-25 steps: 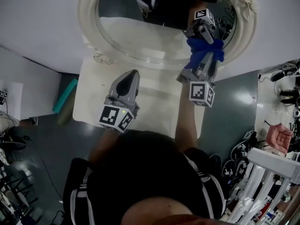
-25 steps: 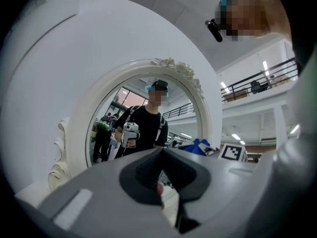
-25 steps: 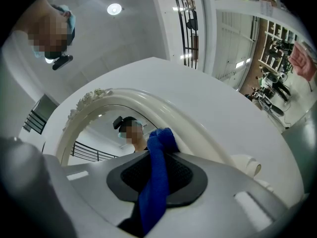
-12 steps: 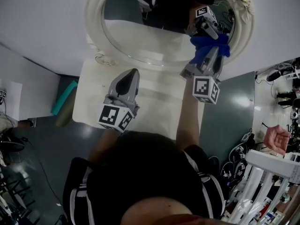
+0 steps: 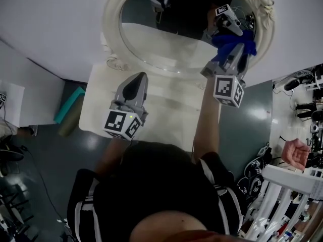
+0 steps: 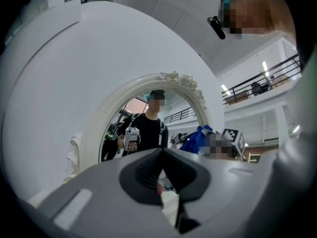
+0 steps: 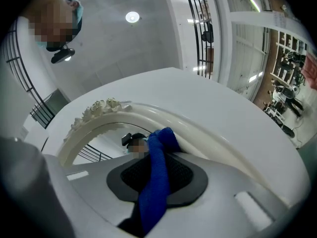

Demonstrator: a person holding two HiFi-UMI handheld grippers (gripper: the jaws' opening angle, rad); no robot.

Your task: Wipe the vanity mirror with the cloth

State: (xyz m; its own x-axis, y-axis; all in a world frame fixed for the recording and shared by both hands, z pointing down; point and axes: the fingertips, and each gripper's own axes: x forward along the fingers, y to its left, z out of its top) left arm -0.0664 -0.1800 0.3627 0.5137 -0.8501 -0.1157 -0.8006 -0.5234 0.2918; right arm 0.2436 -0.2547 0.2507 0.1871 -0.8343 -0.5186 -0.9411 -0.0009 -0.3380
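A: Which items does the head view show?

B: The vanity mirror (image 5: 161, 42), oval in a white ornate frame (image 5: 112, 34), stands at the far edge of a white table (image 5: 166, 115). The right gripper (image 5: 234, 54) is raised to the right part of the glass. The left gripper (image 5: 137, 84) hovers over the table, in front of the mirror's lower left and well apart from the right one.

A: Where is the cloth?

B: The blue cloth (image 5: 238, 43) is clamped between the jaws of the right gripper (image 7: 157, 175). In the right gripper view, the cloth (image 7: 156, 182) runs up between the dark pads, and its free end lies against the glass just beside the frame's inner edge.

A: And the left gripper's jaws?

B: In the left gripper view, the left gripper (image 6: 162, 175) has its jaws together, with only a thin seam between them and no cloth there.
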